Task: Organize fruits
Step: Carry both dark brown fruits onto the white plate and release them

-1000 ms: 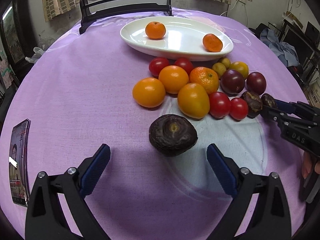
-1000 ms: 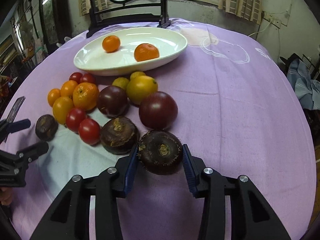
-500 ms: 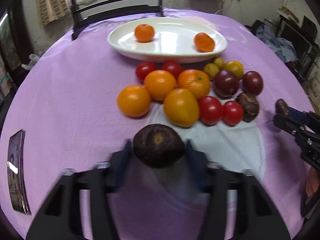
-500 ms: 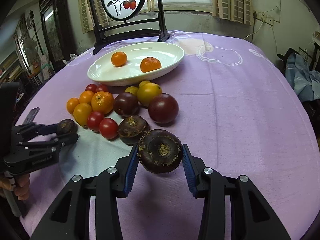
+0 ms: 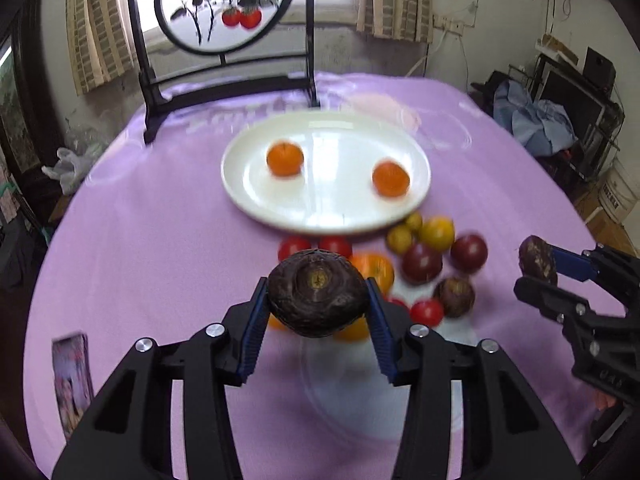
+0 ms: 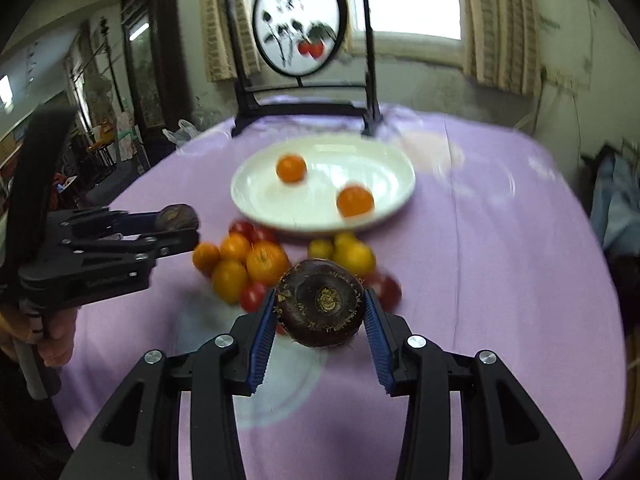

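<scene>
Both dark fruits now lifting off cloth: left gripper [image 5: 318, 312] clamping one [image 5: 318, 298], right gripper [image 6: 320, 320] clamping another [image 6: 320, 304].

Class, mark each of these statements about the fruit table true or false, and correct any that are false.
1. The left gripper holds a dark brown fruit clear of the table. True.
2. The right gripper is open and holds nothing. False: it is shut on its own dark fruit.
3. Two orange fruits lie on the white plate. True.
4. The plate also holds red tomatoes. False: the red tomatoes lie on the purple cloth, in front of the plate.
5. A round painted screen stands behind the plate. True.
</scene>
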### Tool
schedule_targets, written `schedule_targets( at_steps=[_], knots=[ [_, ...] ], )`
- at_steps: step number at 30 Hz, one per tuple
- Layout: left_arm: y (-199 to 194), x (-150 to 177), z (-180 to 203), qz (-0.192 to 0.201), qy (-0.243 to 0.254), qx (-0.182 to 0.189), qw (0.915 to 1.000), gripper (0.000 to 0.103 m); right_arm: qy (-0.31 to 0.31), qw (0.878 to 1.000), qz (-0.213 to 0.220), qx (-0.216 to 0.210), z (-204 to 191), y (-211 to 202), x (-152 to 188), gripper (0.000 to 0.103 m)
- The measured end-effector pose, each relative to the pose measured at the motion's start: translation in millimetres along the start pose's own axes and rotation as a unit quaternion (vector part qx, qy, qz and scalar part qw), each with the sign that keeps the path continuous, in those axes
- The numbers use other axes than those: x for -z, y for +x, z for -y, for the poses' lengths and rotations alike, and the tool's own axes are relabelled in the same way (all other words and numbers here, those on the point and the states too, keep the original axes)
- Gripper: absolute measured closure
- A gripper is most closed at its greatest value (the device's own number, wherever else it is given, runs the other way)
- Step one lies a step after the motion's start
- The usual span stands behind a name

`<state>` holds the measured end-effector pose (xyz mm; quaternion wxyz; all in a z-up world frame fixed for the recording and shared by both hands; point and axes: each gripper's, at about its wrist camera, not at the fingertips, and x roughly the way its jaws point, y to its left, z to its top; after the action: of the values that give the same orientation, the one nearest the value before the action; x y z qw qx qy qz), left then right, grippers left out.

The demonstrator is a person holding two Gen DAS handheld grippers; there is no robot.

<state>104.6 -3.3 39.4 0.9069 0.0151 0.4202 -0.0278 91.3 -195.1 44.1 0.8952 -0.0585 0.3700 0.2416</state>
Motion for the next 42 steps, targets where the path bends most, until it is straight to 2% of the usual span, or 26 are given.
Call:
schedule_targets(
  at_steps=[3, 6, 9, 14, 17, 20, 21, 22, 23, 26, 29, 31, 33, 36, 42],
  knots=[
    [5.6, -29.3, -3.7, 0.017, -0.005, -0.008, 0.9998, 0.057, -0.022, 1.000, 0.017, 0.008, -8.2, 7.1, -27.1, 0.060],
    [27.2, -52.6, -11.5, 0.015, -0.017, -0.021, 0.9995, 0.057, -0.027, 1.000, 0.001, 0.003, -14.2, 39.4, -46.9, 0.060],
    [55.2, -67.5, -20.3, 0.004, -0.027, -0.041, 0.9988, 0.057, -0.022, 0.999, -0.029, 0.006, -15.7, 75.9, -56.9, 0.060],
    [107.5, -81.4, -31.6, -0.038, -0.038, -0.041, 0.9977, 0.057, -0.004, 0.998, -0.068, 0.009, -10.8, 127.5, -68.6, 0.059],
    [132.1, -84.0, -35.6, -0.055, -0.038, -0.051, 0.9964, 0.057, 0.010, 0.996, -0.086, 0.007, -6.0, 147.3, -71.4, 0.059],
    [148.8, -88.3, -40.3, -0.068, -0.053, -0.043, 0.9954, 0.057, 0.014, 0.996, -0.087, 0.003, -5.4, 158.1, -73.3, 0.058],
    [151.7, -88.9, -41.9, -0.068, -0.059, -0.042, 0.9951, 0.054, 0.014, 0.996, -0.086, -0.002, -6.2, 160.6, -74.3, 0.056],
    [153.7, -90.5, -42.3, -0.065, -0.063, -0.042, 0.9950, 0.051, 0.014, 0.996, -0.087, -0.010, -7.7, 161.6, -75.2, 0.046],
    [152.9, -92.0, -42.3, -0.060, -0.066, -0.046, 0.9950, 0.045, 0.015, 0.996, -0.084, -0.015, -9.2, 160.6, -75.9, 0.040],
    [133.5, -92.7, -40.9, -0.035, -0.075, -0.052, 0.9952, 0.036, 0.027, 0.996, -0.080, -0.022, -9.0, 148.8, -73.5, 0.040],
    [100.7, -87.9, -34.2, 0.004, -0.064, -0.061, 0.9961, 0.022, 0.023, 0.998, -0.060, -0.019, -6.8, 124.2, -67.8, 0.039],
    [81.0, -80.8, -29.9, 0.020, -0.056, -0.059, 0.9965, 0.021, 0.019, 0.998, -0.048, -0.021, -4.2, 106.5, -62.8, 0.036],
    [67.1, -71.9, -28.1, 0.024, -0.055, -0.050, 0.9970, 0.020, 0.024, 0.999, -0.033, -0.018, 1.5, 87.2, -54.9, 0.032],
    [50.7, -52.1, -25.9, 0.024, -0.064, -0.040, 0.9969, 0.019, 0.032, 0.999, -0.020, -0.003, 11.9, 64.4, -38.8, 0.031],
    [30.8, 4.7, -16.5, 0.009, -0.052, -0.033, 0.9981, 0.018, 0.069, 0.997, -0.029, 0.006, 29.9, 38.1, 9.9, 0.031]
  ],
)
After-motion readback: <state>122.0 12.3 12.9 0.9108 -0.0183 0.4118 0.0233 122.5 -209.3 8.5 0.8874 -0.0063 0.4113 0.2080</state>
